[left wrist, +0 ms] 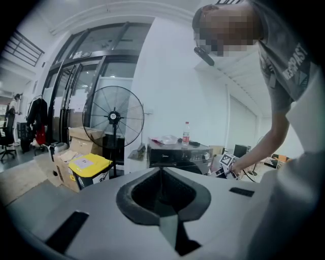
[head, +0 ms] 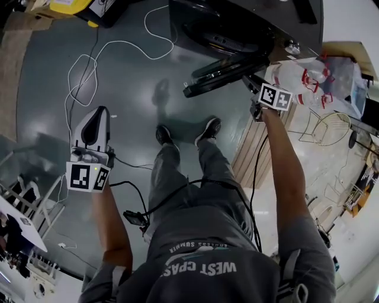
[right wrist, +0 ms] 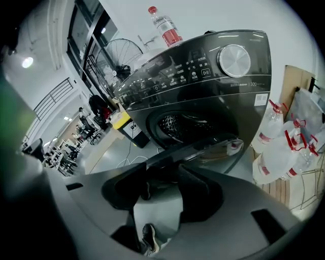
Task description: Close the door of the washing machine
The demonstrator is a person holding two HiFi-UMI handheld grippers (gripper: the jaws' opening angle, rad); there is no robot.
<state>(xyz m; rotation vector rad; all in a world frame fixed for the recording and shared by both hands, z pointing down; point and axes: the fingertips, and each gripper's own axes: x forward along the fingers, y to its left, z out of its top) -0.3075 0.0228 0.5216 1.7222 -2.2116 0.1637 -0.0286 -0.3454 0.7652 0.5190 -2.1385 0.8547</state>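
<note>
Standing open: washer door [head: 225,72]; R gripper [right wrist: 161,175] spread beside it, L gripper [left wrist: 161,171] pressed together; jugs [head: 311,80] nearby.

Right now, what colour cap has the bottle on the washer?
Red cap, clearest in the right gripper view.

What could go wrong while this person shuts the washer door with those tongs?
1. The right gripper, jaws apart, is only at the thin edge of the open door, so it might slip off.
2. A hard slam might topple the bottle standing on the washing machine.
3. Black cables hang across the person's legs, and a white cable loops on the floor nearby: a trip risk.
</note>
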